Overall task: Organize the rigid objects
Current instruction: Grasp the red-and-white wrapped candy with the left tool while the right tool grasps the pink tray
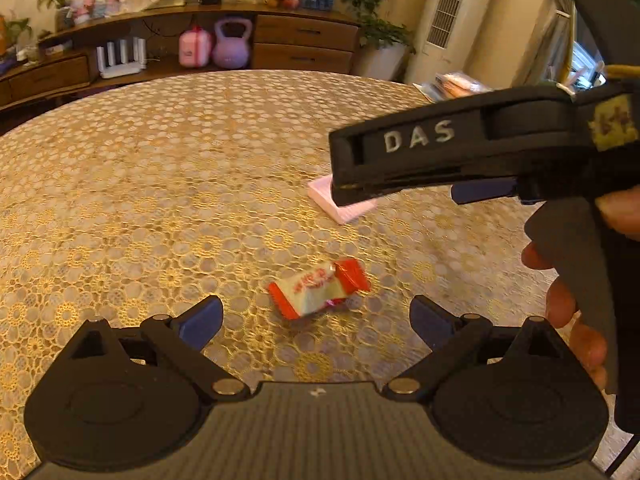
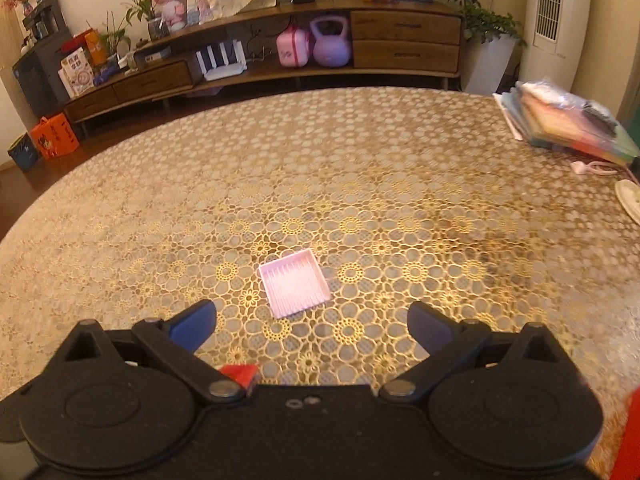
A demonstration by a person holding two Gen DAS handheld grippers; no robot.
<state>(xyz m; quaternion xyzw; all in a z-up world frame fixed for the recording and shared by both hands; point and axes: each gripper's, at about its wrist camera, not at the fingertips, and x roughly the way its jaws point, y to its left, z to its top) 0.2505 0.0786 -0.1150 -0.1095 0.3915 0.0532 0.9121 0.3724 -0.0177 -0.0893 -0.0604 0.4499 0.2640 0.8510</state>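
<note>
A wrapped candy with red ends and a white middle lies on the gold lace tablecloth, just ahead of my open, empty left gripper. A small pink square tray lies flat on the cloth ahead of my open, empty right gripper. In the left wrist view the tray is partly hidden behind the right gripper's black body, which hovers above it. A red candy end peeks out under the right gripper's base.
A stack of bagged books lies at the table's far right, with a pink item and a white plate edge near it. A wooden sideboard stands beyond the table. A red object shows at the lower right.
</note>
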